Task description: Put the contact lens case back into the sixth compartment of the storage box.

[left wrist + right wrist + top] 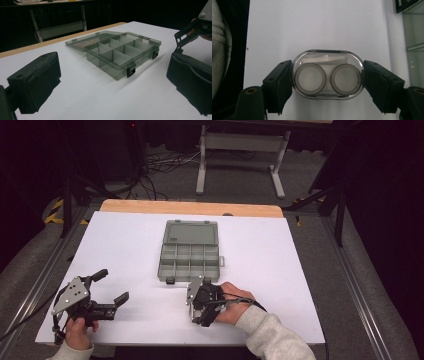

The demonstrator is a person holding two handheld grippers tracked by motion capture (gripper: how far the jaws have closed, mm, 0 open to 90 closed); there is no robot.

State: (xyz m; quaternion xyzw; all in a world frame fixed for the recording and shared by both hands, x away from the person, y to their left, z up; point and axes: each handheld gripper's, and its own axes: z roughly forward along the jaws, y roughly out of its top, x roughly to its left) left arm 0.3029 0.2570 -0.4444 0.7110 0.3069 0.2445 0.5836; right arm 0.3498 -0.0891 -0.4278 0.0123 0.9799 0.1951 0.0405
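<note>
The right claw point(327, 82) has its two black jaws pressed against the rounded ends of a small clear contact lens case point(327, 77), an oval shell with two round wells side by side, so it has firm hold of the case across its long axis. In the high view this right claw point(200, 301) sits on the white bench point(280, 270) just in front of the near edge of the grey compartment box point(190, 255), whose lid lies open and flat on the far side; the case itself is hidden under the hand there. The case looks light, stiff and smooth, probably hard plastic, so it should lift with little effort but may slip or twist if squeezed on its curved ends alone; a grip lower on the flatter side walls would likely hold steadier. It seems small enough to fit one compartment of the box, though a hard pinch could pop it out sideways. The left claw point(111, 289) rests well to the left of the box with its jaws spread wide and nothing between them, pointing toward the box point(117, 53).
</note>
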